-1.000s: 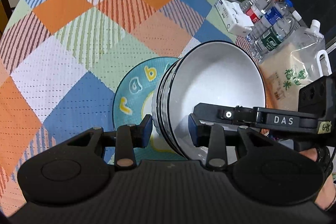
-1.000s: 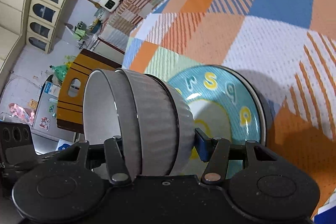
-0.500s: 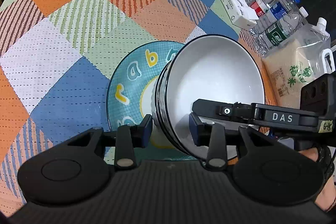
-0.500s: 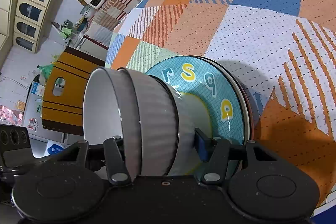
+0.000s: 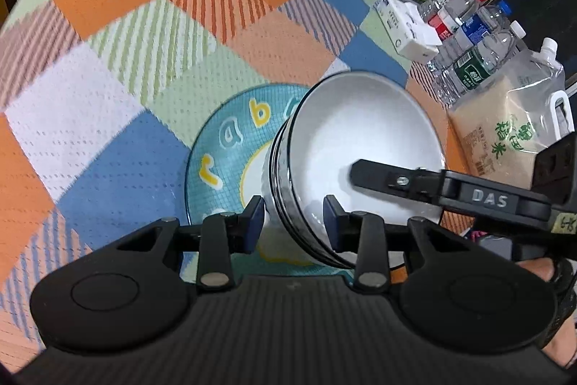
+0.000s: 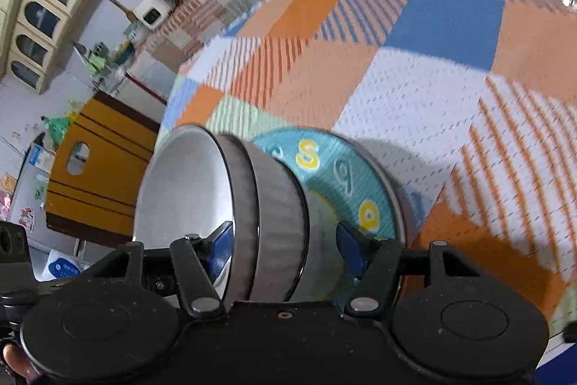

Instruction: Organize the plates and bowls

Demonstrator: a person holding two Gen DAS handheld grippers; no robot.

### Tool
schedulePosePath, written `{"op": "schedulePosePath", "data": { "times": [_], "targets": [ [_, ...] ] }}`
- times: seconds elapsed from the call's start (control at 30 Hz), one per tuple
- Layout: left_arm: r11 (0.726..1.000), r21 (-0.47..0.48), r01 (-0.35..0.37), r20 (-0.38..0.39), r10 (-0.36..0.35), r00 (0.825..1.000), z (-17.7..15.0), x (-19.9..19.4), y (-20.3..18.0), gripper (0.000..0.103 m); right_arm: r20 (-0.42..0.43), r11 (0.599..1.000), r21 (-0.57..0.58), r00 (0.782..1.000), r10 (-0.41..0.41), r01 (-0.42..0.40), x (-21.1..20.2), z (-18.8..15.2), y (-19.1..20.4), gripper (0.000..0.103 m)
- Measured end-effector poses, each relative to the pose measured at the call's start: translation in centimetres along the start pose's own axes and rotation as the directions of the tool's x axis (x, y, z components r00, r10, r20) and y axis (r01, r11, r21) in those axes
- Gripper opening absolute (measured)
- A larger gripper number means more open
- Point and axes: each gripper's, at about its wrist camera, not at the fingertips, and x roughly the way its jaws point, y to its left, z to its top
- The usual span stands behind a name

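A stack of white ribbed bowls (image 5: 360,147) with black rims lies tilted on its side over a teal plate (image 5: 230,147) with yellow and white letters. My left gripper (image 5: 294,222) straddles the stack's rim, jaws either side of it. My right gripper (image 6: 285,251) straddles the same stack (image 6: 267,215) from the opposite side, one finger inside the top bowl, the other near the stack's base. The teal plate (image 6: 346,179) lies on the checked cloth. The right gripper's finger (image 5: 414,183) shows inside the bowl in the left wrist view.
A checked tablecloth (image 5: 108,60) covers the table. Water bottles (image 5: 472,35), a white box (image 5: 407,27) and a rice bag (image 5: 505,128) stand at the right edge. A wooden chair (image 6: 97,168) stands beyond the table's far edge.
Both grippers and the bowl stack have shifted slightly over the teal plate. The right gripper's jaws have spread a little wider around the stack.
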Motion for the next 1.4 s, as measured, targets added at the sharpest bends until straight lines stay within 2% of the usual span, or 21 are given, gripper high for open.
{"op": "schedulePosePath", "data": {
  "times": [0.1, 0.23, 0.33, 0.5, 0.57, 0.67, 0.73, 0.8, 0.87, 1.03, 1.1, 1.2, 1.4],
  "targets": [
    [1.000, 0.021, -0.014, 0.039, 0.014, 0.999, 0.0, -1.4, -0.8, 0.036, 0.051, 0.998, -0.055, 0.999, 0.016, -0.013, -1.8, -0.1, 0.2, 0.067],
    [0.999, 0.034, -0.037, 0.092, 0.034, 0.995, -0.3, -3.4, -1.8, 0.038, 0.107, 0.987, -0.159, 0.994, -0.007, 0.024, -4.2, -0.7, 1.7, 0.067],
    [0.997, 0.045, -0.057, 0.136, 0.050, 0.989, -0.7, -5.2, -2.7, 0.043, 0.151, 0.968, -0.247, 0.989, -0.008, 0.045, -6.0, -1.3, 3.4, 0.067],
    [0.996, 0.052, -0.073, 0.222, 0.059, 0.973, -1.3, -9.1, -4.2, 0.048, 0.224, 0.890, -0.425, 0.972, -0.073, 0.164, -8.7, -2.6, 6.5, 0.067],
    [0.995, 0.052, -0.089, 0.263, 0.072, 0.962, -1.9, -11.1, -4.9, 0.054, 0.246, 0.871, -0.458, 0.967, -0.070, 0.179, -9.9, -3.0, 7.2, 0.067],
    [0.988, 0.069, -0.138, 0.318, 0.109, 0.942, -2.9, -13.6, -6.2, 0.060, 0.258, 0.888, -0.437, 0.966, -0.027, 0.141, -12.1, -3.1, 7.4, 0.067],
    [0.985, 0.071, -0.160, 0.341, 0.127, 0.931, -3.6, -15.1, -6.9, 0.064, 0.282, 0.886, -0.439, 0.959, -0.020, 0.148, -13.5, -3.3, 7.6, 0.067],
    [0.984, 0.065, -0.164, 0.347, 0.132, 0.929, -4.1, -16.1, -7.4, 0.066, 0.304, 0.877, -0.450, 0.952, -0.028, 0.170, -14.6, -3.6, 8.1, 0.067],
    [0.985, 0.052, -0.167, 0.354, 0.138, 0.925, -4.6, -17.2, -7.8, 0.074, 0.332, 0.866, -0.460, 0.942, -0.040, 0.199, -16.0, -3.8, 8.7, 0.068],
    [0.961, 0.041, -0.272, 0.410, 0.232, 0.882, -6.2, -18.7, -9.1, 0.081, 0.397, 0.822, -0.488, 0.913, -0.092, 0.295, -18.2, -5.1, 10.4, 0.072],
    [0.956, 0.027, -0.293, 0.406, 0.258, 0.877, -6.7, -19.0, -9.3, 0.084, 0.395, 0.818, -0.485, 0.912, -0.110, 0.308, -18.9, -5.4, 10.6, 0.073],
    [0.952, 0.012, -0.306, 0.396, 0.276, 0.876, -7.5, -19.2, -9.5, 0.086, 0.352, 0.827, -0.467, 0.924, -0.152, 0.314, -19.8, -5.7, 10.8, 0.073],
    [0.926, 0.026, -0.377, 0.372, 0.341, 0.863, -9.0, -17.9, -9.9, 0.087, 0.337, 0.829, -0.444, 0.921, -0.196, 0.339, -21.0, -7.2, 10.6, 0.073]
  ]
}}
